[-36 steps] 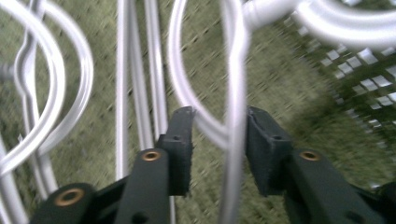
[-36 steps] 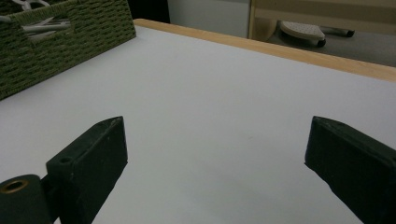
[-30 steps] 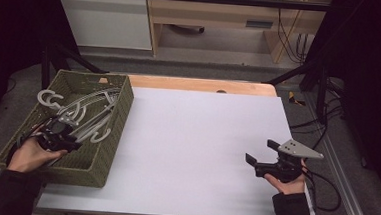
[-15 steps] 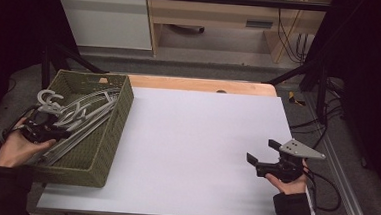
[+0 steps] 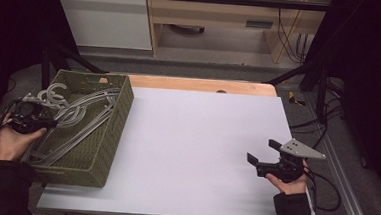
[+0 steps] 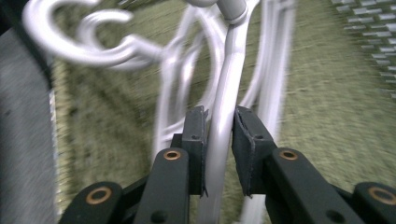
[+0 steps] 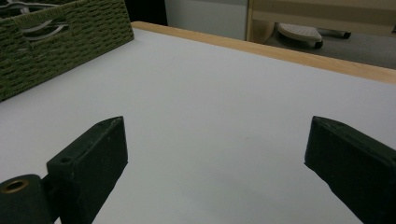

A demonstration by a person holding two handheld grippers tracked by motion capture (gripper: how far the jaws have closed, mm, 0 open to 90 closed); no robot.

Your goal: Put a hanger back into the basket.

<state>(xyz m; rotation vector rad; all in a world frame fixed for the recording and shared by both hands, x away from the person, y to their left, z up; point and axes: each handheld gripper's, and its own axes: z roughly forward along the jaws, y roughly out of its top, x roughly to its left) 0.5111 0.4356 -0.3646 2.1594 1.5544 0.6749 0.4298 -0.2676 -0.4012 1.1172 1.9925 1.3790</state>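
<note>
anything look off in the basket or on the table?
Nothing damaged or spilled. The grey hangers lie in a loose tangle in the green woven basket, hooks poking over its left rim. The left gripper clamps one hanger's arm; the right gripper is open.

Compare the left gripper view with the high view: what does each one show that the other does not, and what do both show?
Left gripper view alone: the left claw seen close, its jaws closed on the bar of one grey hanger, the pads against it.

High view alone: the white table, the right claw open above it, both hands, and the floor and furniture behind.

Both: the grey hangers with curved hooks, lying in the green woven basket.
</note>
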